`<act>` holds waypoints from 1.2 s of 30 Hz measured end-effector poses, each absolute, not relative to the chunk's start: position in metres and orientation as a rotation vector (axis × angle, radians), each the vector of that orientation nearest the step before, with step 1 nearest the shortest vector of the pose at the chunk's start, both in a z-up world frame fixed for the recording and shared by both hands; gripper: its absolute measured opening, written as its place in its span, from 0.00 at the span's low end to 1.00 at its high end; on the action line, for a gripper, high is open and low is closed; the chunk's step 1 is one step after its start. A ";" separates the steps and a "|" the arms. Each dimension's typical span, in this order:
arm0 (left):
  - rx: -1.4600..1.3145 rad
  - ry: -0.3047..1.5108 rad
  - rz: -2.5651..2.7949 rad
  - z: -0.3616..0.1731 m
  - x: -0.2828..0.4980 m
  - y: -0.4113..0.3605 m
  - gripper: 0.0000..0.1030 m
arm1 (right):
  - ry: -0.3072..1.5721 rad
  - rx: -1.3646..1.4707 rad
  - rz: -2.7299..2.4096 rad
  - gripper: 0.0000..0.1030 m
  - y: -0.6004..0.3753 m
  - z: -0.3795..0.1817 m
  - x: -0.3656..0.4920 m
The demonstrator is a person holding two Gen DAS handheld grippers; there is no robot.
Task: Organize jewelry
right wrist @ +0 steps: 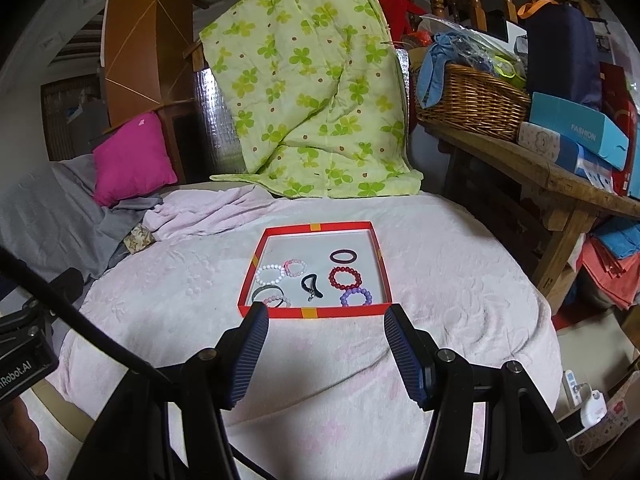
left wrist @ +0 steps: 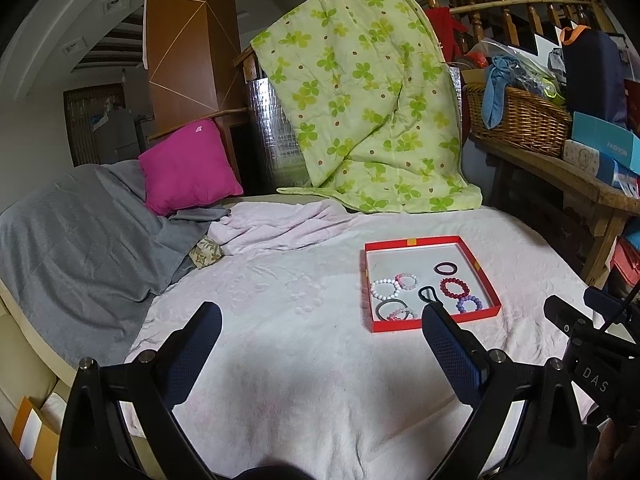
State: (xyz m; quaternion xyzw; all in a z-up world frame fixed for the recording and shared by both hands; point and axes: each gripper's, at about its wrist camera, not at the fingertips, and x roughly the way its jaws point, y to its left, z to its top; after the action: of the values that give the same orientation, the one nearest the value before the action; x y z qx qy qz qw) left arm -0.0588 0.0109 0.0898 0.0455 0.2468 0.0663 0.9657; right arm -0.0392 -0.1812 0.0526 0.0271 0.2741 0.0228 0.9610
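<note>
A red shallow box (right wrist: 308, 313) with a white floor lies on the pale pink bedspread (right wrist: 200, 280). It holds several bracelets and hair ties: a white bead bracelet (right wrist: 270, 274), a dark red bead bracelet (right wrist: 345, 278), a purple bead bracelet (right wrist: 355, 296), a black hair tie (right wrist: 311, 283) and a dark ring (right wrist: 343, 256). My right gripper (right wrist: 325, 318) is open and empty, just before the box's near edge. My left gripper (left wrist: 322, 316) is open and empty, left of the box (left wrist: 404, 326). The right gripper's body (left wrist: 592, 344) shows at the left view's right edge.
A green clover quilt (right wrist: 316, 92) hangs behind the bed. A magenta pillow (right wrist: 134, 158) and grey blanket (left wrist: 76, 240) lie at the left. A wooden bench (right wrist: 560, 184) with a wicker basket (right wrist: 472, 104) and boxes stands at the right. A power strip (right wrist: 576, 392) lies on the floor.
</note>
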 end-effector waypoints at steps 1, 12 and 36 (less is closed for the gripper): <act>0.089 0.499 0.135 0.090 -0.058 0.011 0.97 | 0.553 0.053 0.047 0.62 -0.181 0.054 -0.038; 0.081 0.503 0.134 0.094 -0.045 0.015 0.97 | 0.552 0.041 0.053 0.62 -0.177 0.057 -0.023; 0.089 0.550 0.153 0.083 -0.002 0.020 0.97 | 0.608 0.019 0.067 0.62 -0.171 0.040 0.027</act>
State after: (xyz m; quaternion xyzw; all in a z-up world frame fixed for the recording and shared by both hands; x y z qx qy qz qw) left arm -0.0018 0.0197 0.0829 0.0440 0.2713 0.0756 0.9585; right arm 0.0267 -0.1709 0.0397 0.0093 0.2992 0.0328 0.9536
